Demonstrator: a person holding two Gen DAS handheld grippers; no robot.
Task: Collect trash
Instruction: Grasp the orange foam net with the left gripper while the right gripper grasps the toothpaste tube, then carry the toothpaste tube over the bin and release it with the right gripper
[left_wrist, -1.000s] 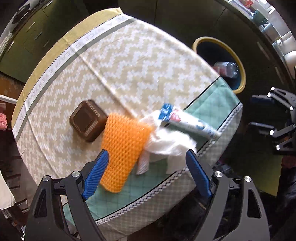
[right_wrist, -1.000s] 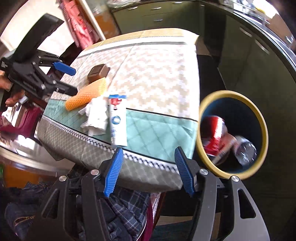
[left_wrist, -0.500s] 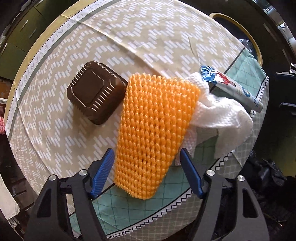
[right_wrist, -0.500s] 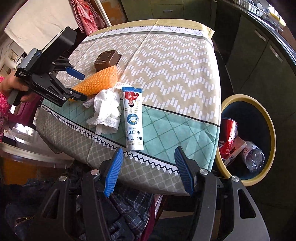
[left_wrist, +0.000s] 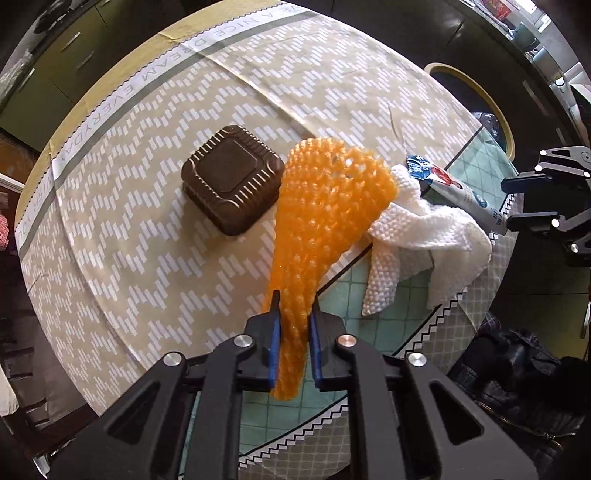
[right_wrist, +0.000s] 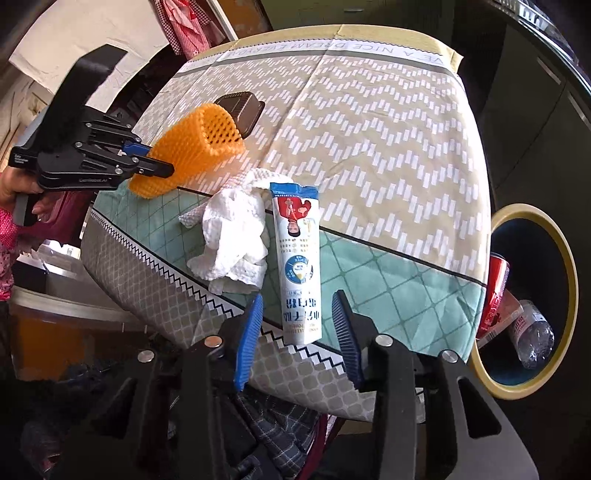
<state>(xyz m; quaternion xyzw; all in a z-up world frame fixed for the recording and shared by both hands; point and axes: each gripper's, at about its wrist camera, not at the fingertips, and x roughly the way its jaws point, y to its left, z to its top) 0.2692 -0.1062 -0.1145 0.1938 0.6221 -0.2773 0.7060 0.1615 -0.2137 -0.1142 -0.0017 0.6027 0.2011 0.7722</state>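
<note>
Left gripper (left_wrist: 294, 325) pinched on net (left_wrist: 328, 206), lifting off table (left_wrist: 147, 206); right gripper (right_wrist: 297, 325) wide, straddling tube (right_wrist: 298, 266), axis straight ahead; bin (right_wrist: 532, 302) right, nearer right.

Home kitchen, dark green cabinets (left_wrist: 55, 62) with bar handles, patterned tablecloth (right_wrist: 369, 122) over the worktop, yellow-rimmed bin (right_wrist: 569, 280) beside it, hanging clothes (right_wrist: 184, 26)

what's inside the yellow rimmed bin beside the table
The bin holds a red can, a clear plastic bottle and a flat printed wrapper between them. The table edge and the rim hide the rest of the inside.
</note>
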